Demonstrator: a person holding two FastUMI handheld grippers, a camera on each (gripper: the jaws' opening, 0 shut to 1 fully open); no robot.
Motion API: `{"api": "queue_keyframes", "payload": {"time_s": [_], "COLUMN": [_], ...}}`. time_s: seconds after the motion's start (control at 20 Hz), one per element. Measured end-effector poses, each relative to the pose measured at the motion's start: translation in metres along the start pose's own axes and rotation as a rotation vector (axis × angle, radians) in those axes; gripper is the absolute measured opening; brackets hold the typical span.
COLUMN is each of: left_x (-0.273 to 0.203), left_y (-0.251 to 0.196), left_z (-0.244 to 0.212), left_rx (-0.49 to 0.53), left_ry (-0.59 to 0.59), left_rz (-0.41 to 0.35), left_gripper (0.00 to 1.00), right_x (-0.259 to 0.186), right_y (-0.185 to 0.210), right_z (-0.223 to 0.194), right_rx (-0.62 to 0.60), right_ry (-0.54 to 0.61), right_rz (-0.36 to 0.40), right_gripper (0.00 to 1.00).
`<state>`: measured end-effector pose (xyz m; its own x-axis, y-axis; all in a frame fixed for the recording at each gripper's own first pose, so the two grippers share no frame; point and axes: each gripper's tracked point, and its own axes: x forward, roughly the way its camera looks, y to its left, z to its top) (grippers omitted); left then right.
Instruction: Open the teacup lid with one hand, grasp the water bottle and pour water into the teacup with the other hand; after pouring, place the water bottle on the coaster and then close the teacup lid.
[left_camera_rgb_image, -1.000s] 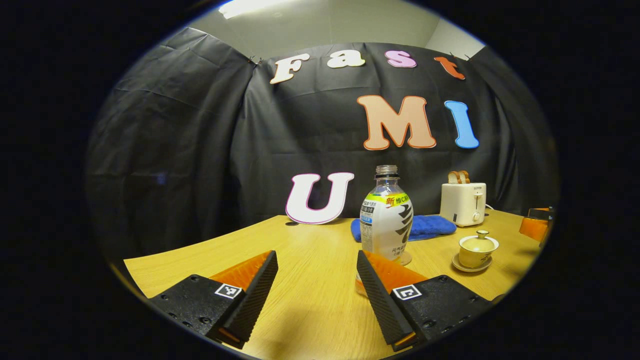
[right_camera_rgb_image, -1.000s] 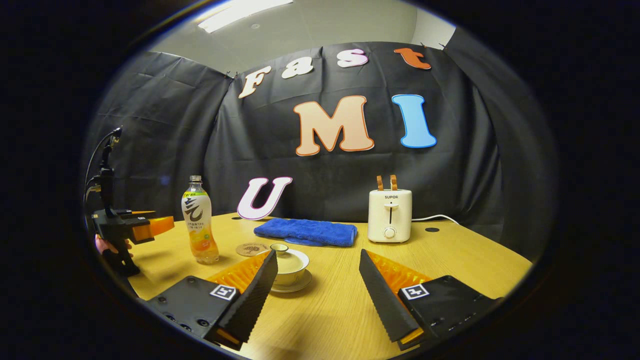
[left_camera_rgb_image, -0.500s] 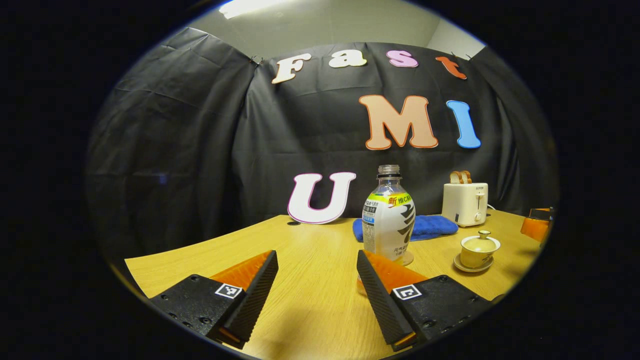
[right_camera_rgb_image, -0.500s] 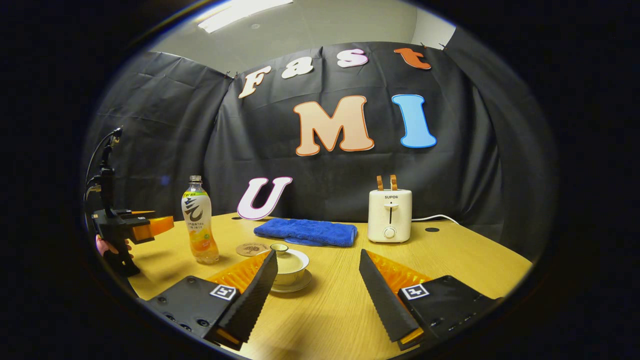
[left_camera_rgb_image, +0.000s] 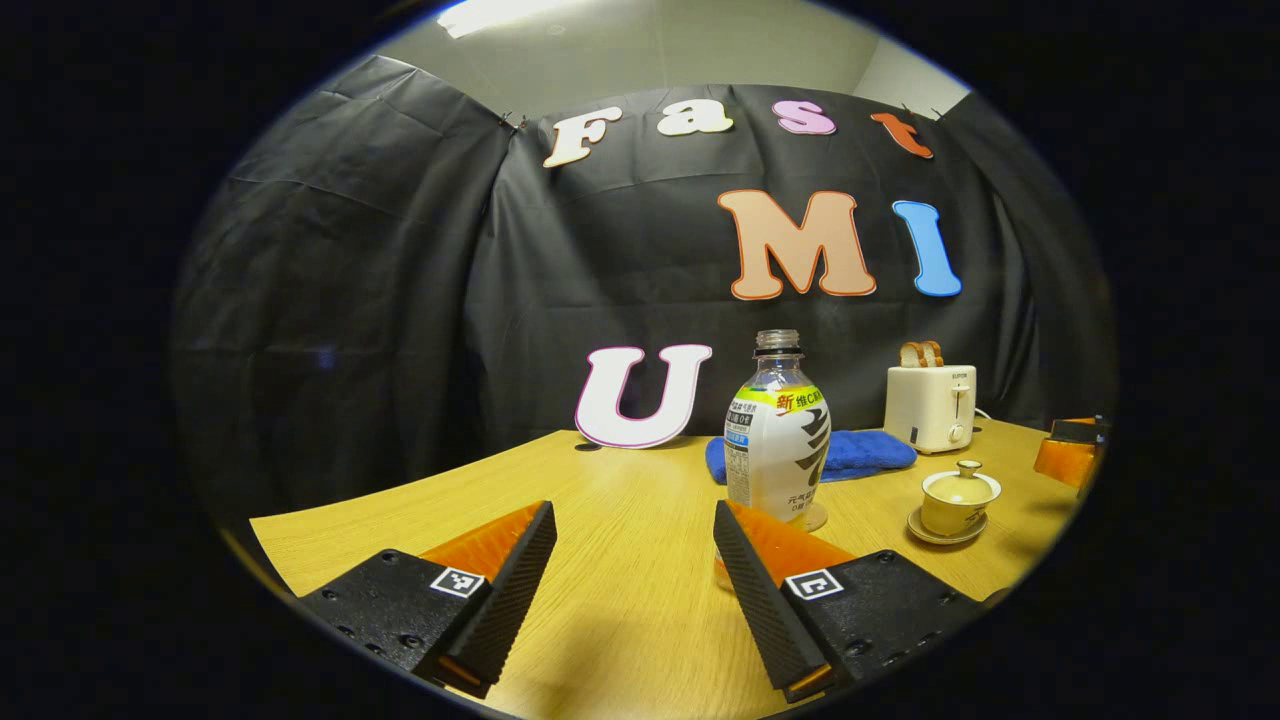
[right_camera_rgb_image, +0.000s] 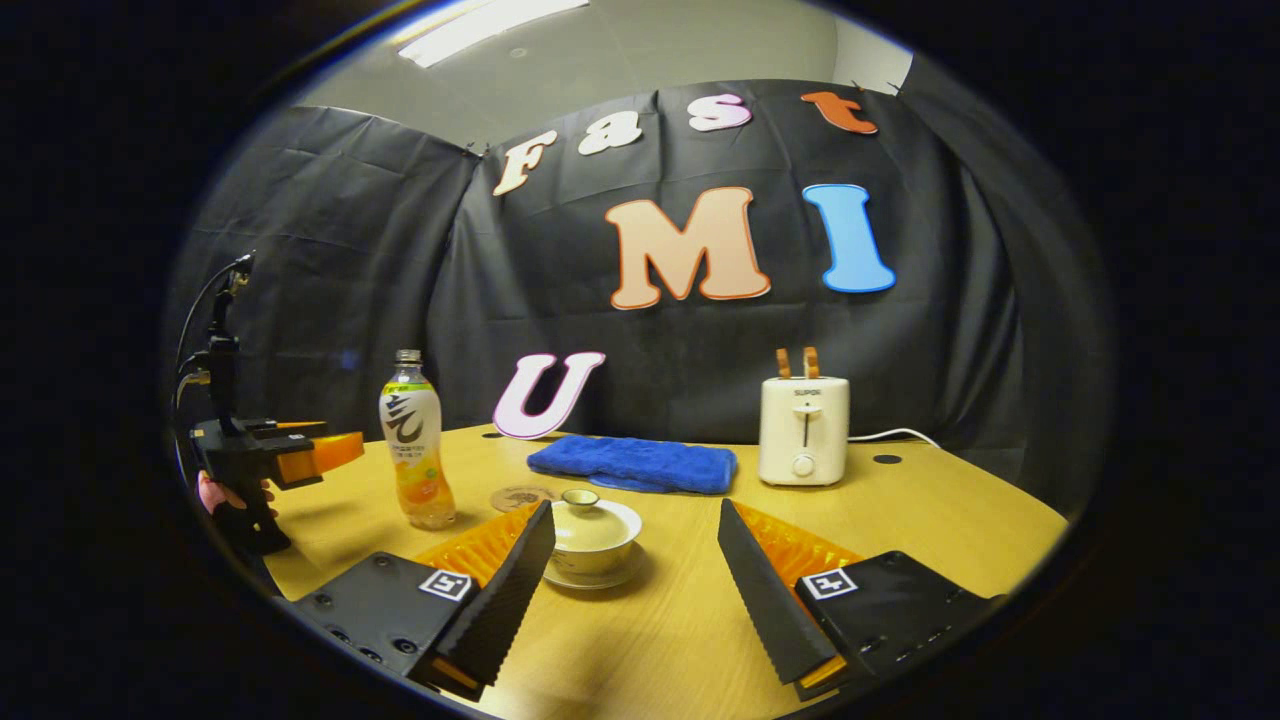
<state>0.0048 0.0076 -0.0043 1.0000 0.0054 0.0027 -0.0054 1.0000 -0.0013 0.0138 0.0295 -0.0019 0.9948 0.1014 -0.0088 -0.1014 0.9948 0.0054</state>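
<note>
The light wooden surface (right_camera_rgb_image: 930, 520) carries all the things. In the left gripper view the left gripper (left_camera_rgb_image: 635, 590) is held low over it with its jaws spread wide and nothing between them. A clear plastic water bottle (left_camera_rgb_image: 775, 440) with a white label, uncapped and upright, is seen just beyond the gripper's right-hand finger, which covers the bottle's base. To the right of the bottle a pale cream ceramic teacup (left_camera_rgb_image: 958, 498) is seen on a matching saucer (left_camera_rgb_image: 935, 533), with its knobbed lid (left_camera_rgb_image: 963, 478) seated on it. Behind them a folded blue cloth (left_camera_rgb_image: 860, 452) is laid flat, and a white toaster (left_camera_rgb_image: 927, 408) with two slices of bread in its slots is placed beside the cloth.

In the right gripper view the right gripper (right_camera_rgb_image: 637, 590) is held low with its jaws likewise spread apart and empty. The teacup (right_camera_rgb_image: 592, 535) is seen just ahead, close to the gripper's left-hand finger and partly hidden by it, the lid (right_camera_rgb_image: 590, 520) closed. A round brown coaster (right_camera_rgb_image: 520, 497) is laid flat on the surface between the teacup and the water bottle (right_camera_rgb_image: 417, 455), touching neither. The left gripper (right_camera_rgb_image: 335, 452) is seen at the far left, gripped by a hand (right_camera_rgb_image: 222, 497), near the bottle but apart from it. The cloth (right_camera_rgb_image: 632, 466) and toaster (right_camera_rgb_image: 803, 430) are seen farther back.
</note>
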Motion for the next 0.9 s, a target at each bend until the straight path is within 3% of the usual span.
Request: {"api": "queue_keyframes", "payload": {"time_s": [0.3,0.8,0.9], "left_x": [0.000,-0.001,0.000], "left_y": [0.000,-0.001,-0.001], "left_z": [-0.001,-0.002,-0.002], "left_rx": [-0.002,-0.003,-0.003], "left_ry": [0.001,0.001,0.001], "left_rz": [0.000,-0.001,-0.001], "left_gripper": [0.93,0.93,0.93], "right_x": [0.029,0.076,0.082], "right_y": [0.019,0.033,0.029], "right_z": [-0.006,-0.020,-0.021], "right_rx": [0.005,0.010,0.020], "right_ry": [0.029,0.115,0.129], "right_rz": [0.060,0.074,0.052], "right_gripper": [1.00,1.00,0.84]}}
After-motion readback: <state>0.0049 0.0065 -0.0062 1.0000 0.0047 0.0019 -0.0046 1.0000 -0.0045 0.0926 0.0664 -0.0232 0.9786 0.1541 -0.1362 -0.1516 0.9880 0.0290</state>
